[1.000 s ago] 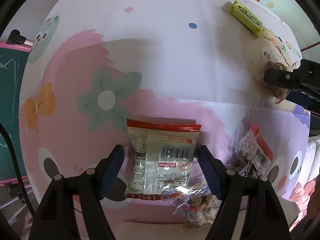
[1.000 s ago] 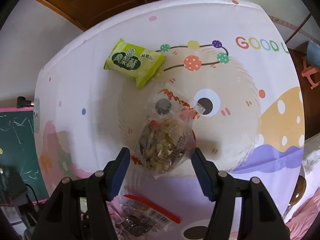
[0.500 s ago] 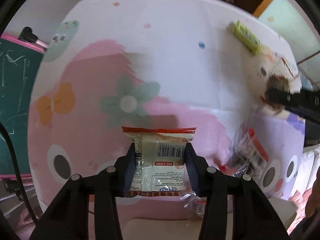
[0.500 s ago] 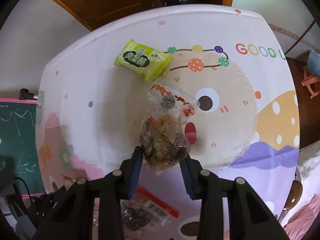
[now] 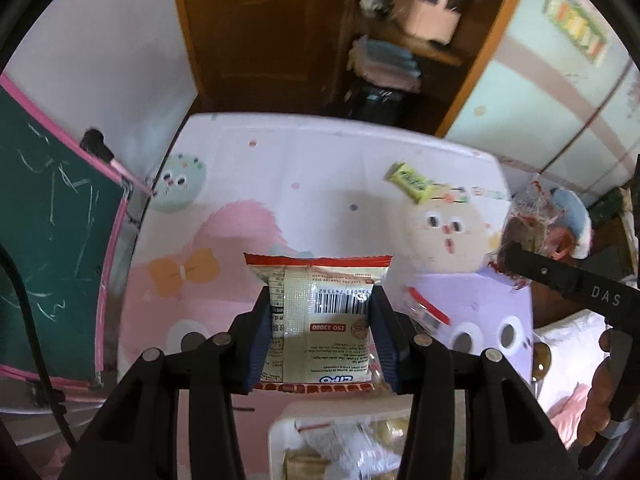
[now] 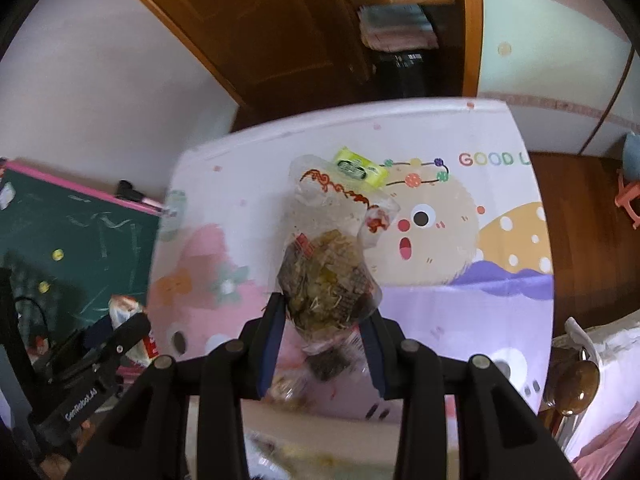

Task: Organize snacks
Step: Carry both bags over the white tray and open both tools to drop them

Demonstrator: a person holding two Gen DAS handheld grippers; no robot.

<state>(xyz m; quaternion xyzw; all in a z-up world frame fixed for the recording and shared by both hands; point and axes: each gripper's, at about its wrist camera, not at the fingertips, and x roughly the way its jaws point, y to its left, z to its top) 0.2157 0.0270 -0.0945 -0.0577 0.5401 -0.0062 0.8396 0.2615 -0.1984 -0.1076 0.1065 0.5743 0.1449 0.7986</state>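
Left gripper [image 5: 320, 340] clamped on a white snack packet with red edges [image 5: 318, 320], barcode side up, held above the cartoon-print tablecloth [image 5: 280, 184]; right gripper [image 6: 324, 332] pinched on a clear bag of mixed snacks [image 6: 326, 280], lifted off the cloth; green wrapped snack [image 5: 412, 182] lies near the far edge; white container [image 5: 288, 436] sits below the left gripper.

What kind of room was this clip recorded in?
Most likely a child's room or playroom at home. A table under a cartoon-animal tablecloth stands beside a pink-framed green chalkboard, with a wooden door and cluttered shelves behind. A pink bed edge may show at right.
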